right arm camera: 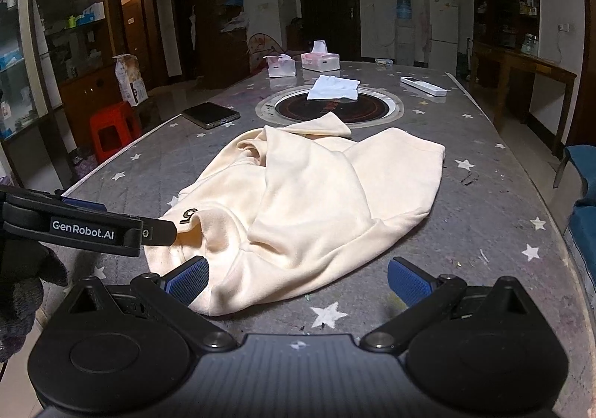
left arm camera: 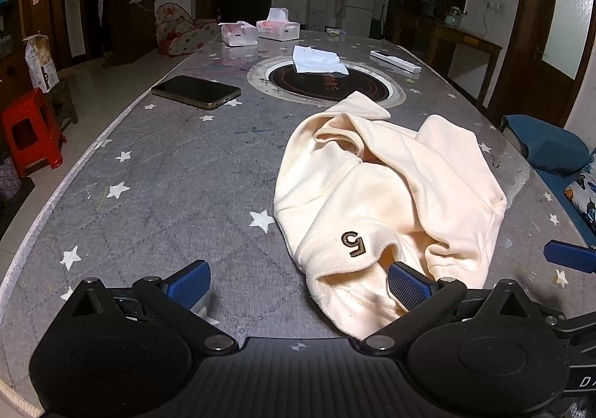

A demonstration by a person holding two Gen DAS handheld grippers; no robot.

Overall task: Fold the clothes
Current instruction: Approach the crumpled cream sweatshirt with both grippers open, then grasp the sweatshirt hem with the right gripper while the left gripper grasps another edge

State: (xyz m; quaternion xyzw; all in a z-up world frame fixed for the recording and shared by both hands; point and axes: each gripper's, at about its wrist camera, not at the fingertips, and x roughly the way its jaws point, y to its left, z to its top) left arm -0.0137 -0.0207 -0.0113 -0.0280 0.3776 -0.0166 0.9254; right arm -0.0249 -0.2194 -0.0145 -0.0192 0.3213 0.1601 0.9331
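Observation:
A cream sweatshirt point(left arm camera: 391, 187) with a dark "5" patch point(left arm camera: 353, 243) lies crumpled on the grey star-patterned table point(left arm camera: 178, 176). My left gripper point(left arm camera: 298, 286) is open at the garment's near left edge; its right finger point(left arm camera: 408, 286) rests on the cloth, its left finger over bare table. In the right wrist view the sweatshirt point(right arm camera: 309, 194) lies ahead. My right gripper point(right arm camera: 298, 282) is open at its near hem, the left finger point(right arm camera: 188, 280) touching cloth. The left gripper's body point(right arm camera: 89, 228) reaches in from the left.
A phone point(left arm camera: 195, 91), a folded white cloth point(left arm camera: 318, 60) on a round inset hotplate point(left arm camera: 327, 83), two tissue boxes point(left arm camera: 277, 29) and a white remote point(left arm camera: 395, 61) sit farther back. A red stool point(left arm camera: 29, 131) stands left, a blue chair point(left arm camera: 547, 142) right.

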